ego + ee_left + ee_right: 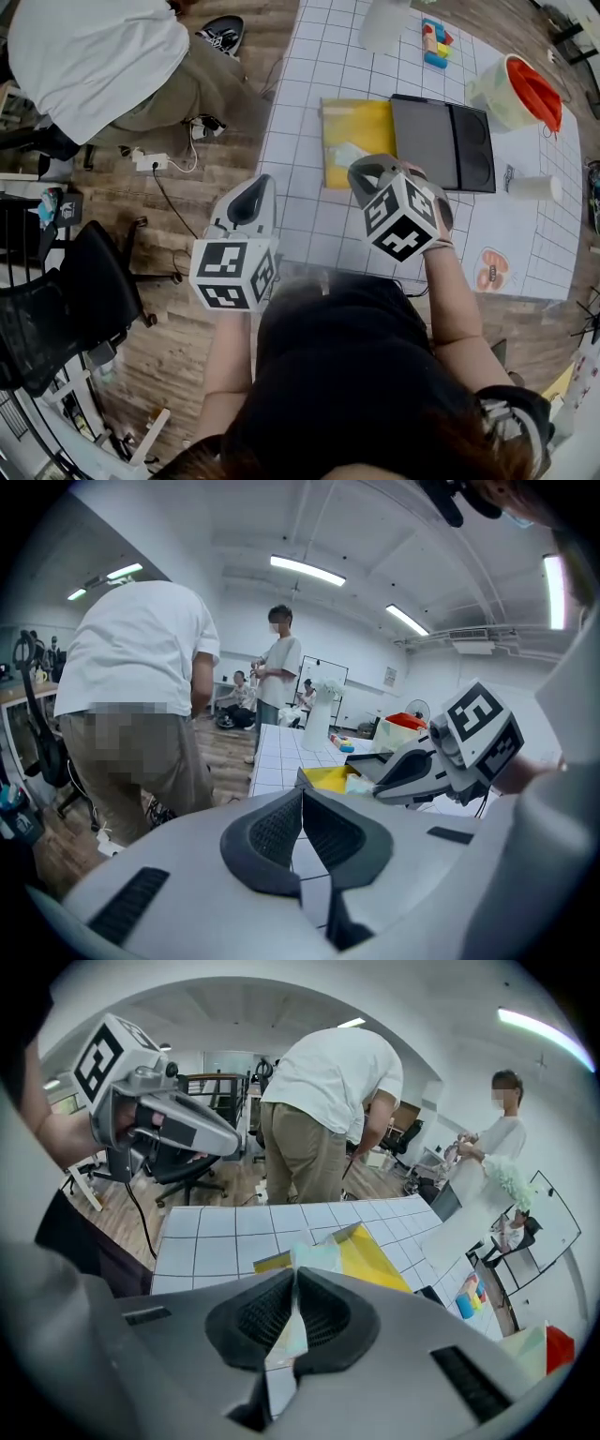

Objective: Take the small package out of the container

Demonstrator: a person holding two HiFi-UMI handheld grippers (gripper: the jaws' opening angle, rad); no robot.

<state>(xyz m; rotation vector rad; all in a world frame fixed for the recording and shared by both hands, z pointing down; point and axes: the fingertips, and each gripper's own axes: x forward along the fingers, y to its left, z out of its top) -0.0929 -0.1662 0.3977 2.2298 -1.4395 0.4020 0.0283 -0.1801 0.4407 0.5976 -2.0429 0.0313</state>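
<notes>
A flat yellow envelope (359, 131) lies on the gridded table (309, 84), its open end towards me. My right gripper (361, 174) hovers at that near end, shut on a thin, pale green small package (298, 1274). The package runs from between the pads out to the mouth of the yellow envelope (380, 1262); I cannot tell if its far end is still inside. My left gripper (255, 190) hangs over the table's left edge, apart from the envelope, jaws shut with nothing in them (302, 803). From the left gripper view the right gripper (380, 772) points at the small package (361, 784).
A black two-part tray (442, 142) lies right of the envelope. Further back stand a pale bucket with an orange lining (518, 91), coloured blocks (435, 43) and a white object (384, 22). A person in a white shirt (89, 56) bends over left of the table, near an office chair (56, 300).
</notes>
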